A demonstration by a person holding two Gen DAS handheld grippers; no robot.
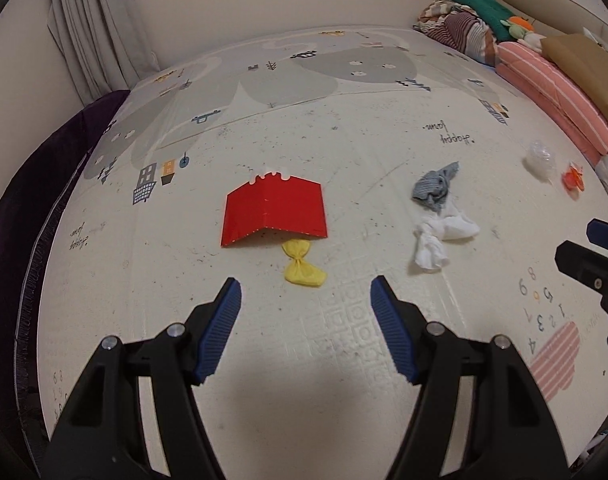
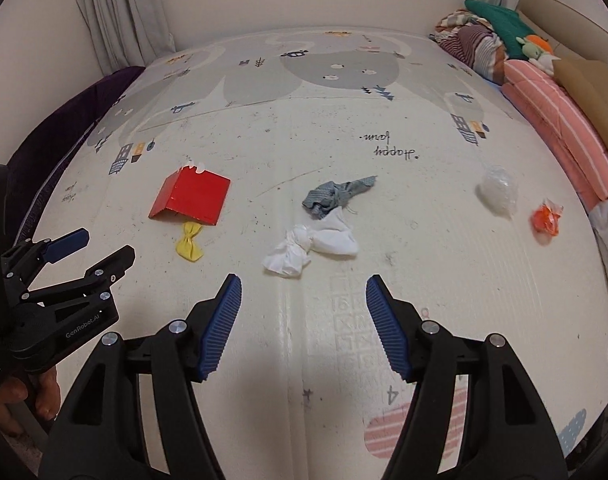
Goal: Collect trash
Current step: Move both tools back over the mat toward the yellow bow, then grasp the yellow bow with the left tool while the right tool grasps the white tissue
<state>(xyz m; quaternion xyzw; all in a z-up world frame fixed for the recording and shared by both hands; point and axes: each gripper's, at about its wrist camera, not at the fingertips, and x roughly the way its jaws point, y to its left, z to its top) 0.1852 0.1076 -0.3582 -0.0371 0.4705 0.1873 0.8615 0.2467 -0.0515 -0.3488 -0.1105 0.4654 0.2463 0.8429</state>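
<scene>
— Our left gripper [image 1: 305, 292] hangs low over the play mat [image 1: 343, 360], fingers [image 1: 220, 332] spread wide and holding nothing. Yours?

— Same: our right gripper [image 2: 302, 290] has its fingers [image 2: 387, 328] wide apart and empty. So we judge we are at the start, with nothing collected yet.

— Just ahead of our left gripper lies a yellow wrapper [image 1: 304, 266], twisted like a bow, touching the near edge of a folded red card [image 1: 274, 212].

— Ahead of ours sits a crumpled white tissue [image 2: 309, 248], with a grey rag [image 2: 335, 196] just behind it. Farther right, well apart, we see a clear plastic wad [image 2: 499, 194] and an orange wrapper [image 2: 547, 218] near the striped pink bedding [image 2: 559, 116].

— No bin shows in either view, so we cannot tell where the trash goes.

— Next, we think, each gripper should advance and lower onto its nearest piece, then close. Both pieces are soft and lie flat, so the fingers must come right down to the mat.
</scene>
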